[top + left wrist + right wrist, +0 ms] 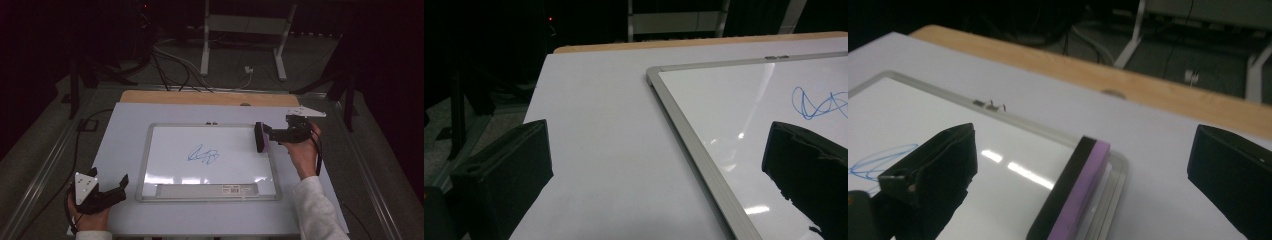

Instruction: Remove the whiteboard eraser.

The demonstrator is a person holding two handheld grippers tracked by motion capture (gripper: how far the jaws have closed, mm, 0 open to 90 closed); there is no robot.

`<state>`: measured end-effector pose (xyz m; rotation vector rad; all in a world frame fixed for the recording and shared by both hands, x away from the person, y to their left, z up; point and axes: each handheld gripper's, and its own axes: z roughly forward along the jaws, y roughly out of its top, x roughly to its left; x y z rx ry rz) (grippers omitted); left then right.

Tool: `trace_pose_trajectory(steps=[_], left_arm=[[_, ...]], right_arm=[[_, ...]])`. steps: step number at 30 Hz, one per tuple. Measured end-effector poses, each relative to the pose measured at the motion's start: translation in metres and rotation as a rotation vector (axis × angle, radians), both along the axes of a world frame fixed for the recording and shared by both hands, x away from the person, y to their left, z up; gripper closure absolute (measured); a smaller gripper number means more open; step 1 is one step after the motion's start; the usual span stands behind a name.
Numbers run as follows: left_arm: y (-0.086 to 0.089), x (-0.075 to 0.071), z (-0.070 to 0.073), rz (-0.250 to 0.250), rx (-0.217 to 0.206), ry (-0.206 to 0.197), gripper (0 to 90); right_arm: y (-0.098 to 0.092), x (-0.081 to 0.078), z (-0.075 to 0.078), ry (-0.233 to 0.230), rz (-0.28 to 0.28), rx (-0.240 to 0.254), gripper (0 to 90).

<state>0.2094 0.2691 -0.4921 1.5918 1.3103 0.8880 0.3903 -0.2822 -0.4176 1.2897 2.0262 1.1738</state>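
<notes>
The purple-and-black foam block eraser stands on edge on the right rim of the silver-framed whiteboard, near its far right corner. The right gripper brackets it with jaws spread wide, not yet touching. To grip well, centre the block between the jaws, close squarely on its flat faces (not a corner), then sweep toward the blue scribble. The left gripper, jaws apart, idles off the board's near left corner.

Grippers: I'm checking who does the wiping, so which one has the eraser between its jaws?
The right gripper: the purple-and-black eraser sits between its open jaws, unlike the left gripper.
</notes>
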Motion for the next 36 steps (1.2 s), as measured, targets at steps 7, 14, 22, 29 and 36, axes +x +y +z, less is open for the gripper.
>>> trace_pose_trajectory(steps=[7,14,22,29,36], left_arm=[[0.001,-0.001,0.000,0.003,-0.005,-0.002,0.5],[0.001,-0.001,0.000,-0.002,-0.006,-0.002,0.5],[0.000,-0.001,0.000,-0.003,-0.007,-0.001,0.5],[0.003,-0.005,0.000,0.005,-0.009,-0.002,0.5],[0.001,-0.004,0.001,-0.001,-0.002,-0.002,0.5]], right_arm=[[0.007,0.018,-0.017,0.094,0.001,-0.014,3.3],[0.006,0.028,-0.032,0.207,-0.018,0.027,20.8],[0.002,0.029,-0.038,0.254,-0.054,0.049,56.2],[-0.001,0.028,-0.045,0.323,-0.053,0.053,73.3],[-0.001,0.031,-0.053,0.371,-0.063,0.088,62.4]])
